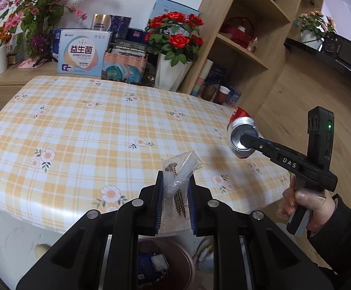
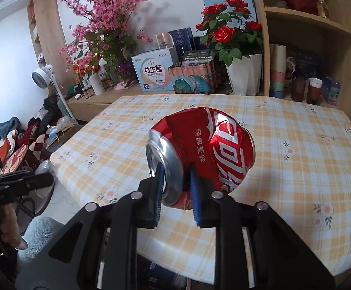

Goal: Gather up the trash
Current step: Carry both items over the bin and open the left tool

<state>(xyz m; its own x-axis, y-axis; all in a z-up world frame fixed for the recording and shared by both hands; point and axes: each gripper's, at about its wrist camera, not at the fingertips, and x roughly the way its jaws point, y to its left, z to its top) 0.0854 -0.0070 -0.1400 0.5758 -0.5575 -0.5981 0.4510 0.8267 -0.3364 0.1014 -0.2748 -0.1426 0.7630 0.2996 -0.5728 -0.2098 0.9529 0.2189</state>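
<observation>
My left gripper [image 1: 175, 181] is shut on a clear plastic bag of screws [image 1: 179, 172], held above the near edge of the checked table [image 1: 91, 125]. My right gripper [image 2: 175, 169] is shut on the rim of a crushed red soda can [image 2: 204, 154], one pad inside the can's mouth and one outside. The left wrist view shows that can [image 1: 242, 135] in the air off the table's right corner, on the tip of the right gripper [image 1: 248, 140] held by a hand [image 1: 306, 207]. Under the left gripper stands a round brown bin [image 1: 185, 261] with a blue item in it.
Boxes [image 1: 83, 53], a pot of red roses [image 1: 175, 38] and pink blossom branches [image 1: 37, 4] stand behind the table. A wooden shelf unit [image 1: 243, 48] with cups is at the right. Clothes and bags [image 2: 37, 135] lie on the floor left of the table.
</observation>
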